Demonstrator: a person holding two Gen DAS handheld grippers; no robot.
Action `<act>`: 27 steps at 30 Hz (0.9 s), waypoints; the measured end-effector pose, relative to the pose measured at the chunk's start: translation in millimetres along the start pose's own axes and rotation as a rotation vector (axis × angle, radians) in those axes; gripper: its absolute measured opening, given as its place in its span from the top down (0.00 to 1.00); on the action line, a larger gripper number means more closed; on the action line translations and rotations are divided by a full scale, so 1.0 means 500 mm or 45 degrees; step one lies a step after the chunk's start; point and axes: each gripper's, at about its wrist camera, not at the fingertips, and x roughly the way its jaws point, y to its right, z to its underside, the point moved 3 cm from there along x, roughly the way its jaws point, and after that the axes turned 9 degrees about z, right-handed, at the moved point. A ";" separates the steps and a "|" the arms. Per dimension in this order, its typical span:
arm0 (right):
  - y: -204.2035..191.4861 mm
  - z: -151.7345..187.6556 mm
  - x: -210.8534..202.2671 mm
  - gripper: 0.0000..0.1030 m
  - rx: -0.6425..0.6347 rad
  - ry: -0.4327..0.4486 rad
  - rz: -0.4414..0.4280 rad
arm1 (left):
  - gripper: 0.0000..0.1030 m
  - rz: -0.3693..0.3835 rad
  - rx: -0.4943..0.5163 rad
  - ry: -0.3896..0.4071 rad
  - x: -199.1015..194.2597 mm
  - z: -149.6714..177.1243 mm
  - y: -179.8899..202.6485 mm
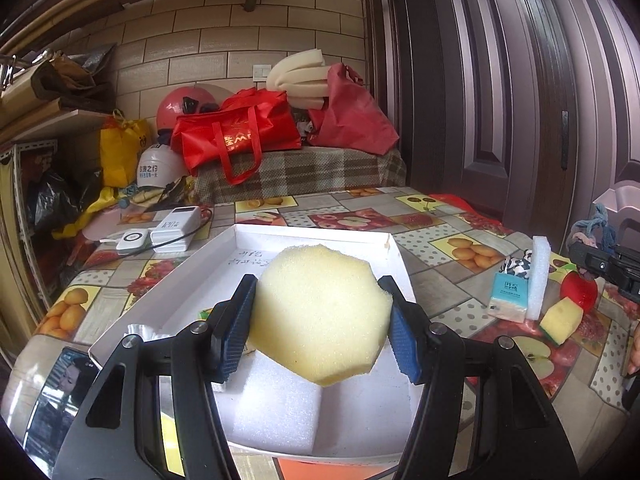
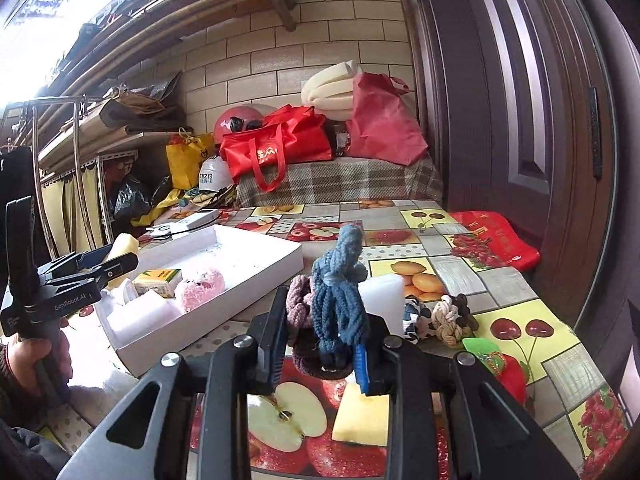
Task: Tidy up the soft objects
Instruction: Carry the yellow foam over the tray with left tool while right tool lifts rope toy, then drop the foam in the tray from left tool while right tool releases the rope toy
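Two grippers at work: the left gripper (image 1: 320,328) clamps a porous, many-sided yellow sponge (image 1: 320,314) above the white tray (image 1: 312,234); at the tray's 3 o'clock, the right gripper (image 2: 320,354) clenches a knotted blue rope toy (image 2: 340,292).

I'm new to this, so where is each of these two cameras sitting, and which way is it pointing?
Left wrist view: sits on the left gripper, looking forward over the yellow sponge it grips, above the white box; only its own fingers show.
Right wrist view: sits on the right gripper, looking forward over the blue rope toy it grips; the left gripper and the person's left hand show at the left.
Shared: white box, fruit-print tablecloth, red bag.
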 end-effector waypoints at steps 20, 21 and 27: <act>-0.072 0.003 0.072 0.74 -0.052 -0.138 -0.062 | 0.41 -0.148 -0.119 0.015 0.004 0.000 -0.128; -0.075 0.004 0.076 0.74 -0.054 -0.145 -0.063 | 0.41 -0.149 -0.118 0.015 0.004 -0.001 -0.127; -0.093 0.004 0.099 0.74 -0.065 -0.166 -0.069 | 0.41 -0.164 -0.110 0.016 0.007 -0.004 -0.135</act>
